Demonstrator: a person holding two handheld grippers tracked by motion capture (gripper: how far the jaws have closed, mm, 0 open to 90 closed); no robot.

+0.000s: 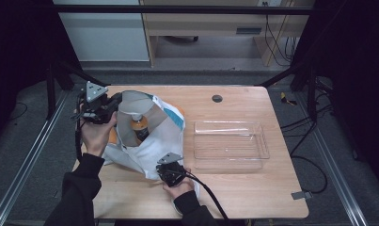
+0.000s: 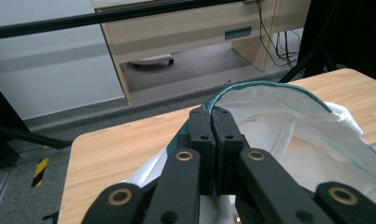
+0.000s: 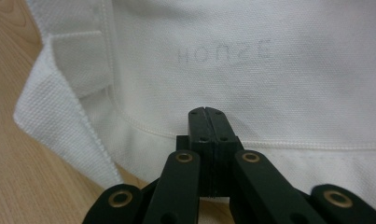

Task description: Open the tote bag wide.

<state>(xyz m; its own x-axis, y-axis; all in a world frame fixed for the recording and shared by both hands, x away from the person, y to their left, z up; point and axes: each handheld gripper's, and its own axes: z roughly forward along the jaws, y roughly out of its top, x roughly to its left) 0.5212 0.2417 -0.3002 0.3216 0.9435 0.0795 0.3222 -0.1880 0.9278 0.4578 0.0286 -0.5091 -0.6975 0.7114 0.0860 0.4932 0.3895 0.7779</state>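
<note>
The white bag (image 1: 149,141) lies on the left half of the table (image 1: 253,197), mouth held up towards the back-left corner. The left gripper (image 2: 214,116) pinches its teal rim; the right gripper (image 3: 207,113), jaws pressed together, pins the bag's bottom near the front edge. The bottle (image 1: 139,126) inside lies nearer the left gripper.

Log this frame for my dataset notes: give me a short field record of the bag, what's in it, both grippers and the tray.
bag: white fabric bag with teal-edged rim, lying on the wooden table, mouth held open
contents: orange bottle visible inside the mouth
left gripper: fingers shut on the bag's teal rim, holding it up
right gripper: fingers closed against the bag's white cloth near a seam; whether cloth is pinched cannot be told
tray: clear plastic tray, empty, to the right of the bag, apart from it
</note>
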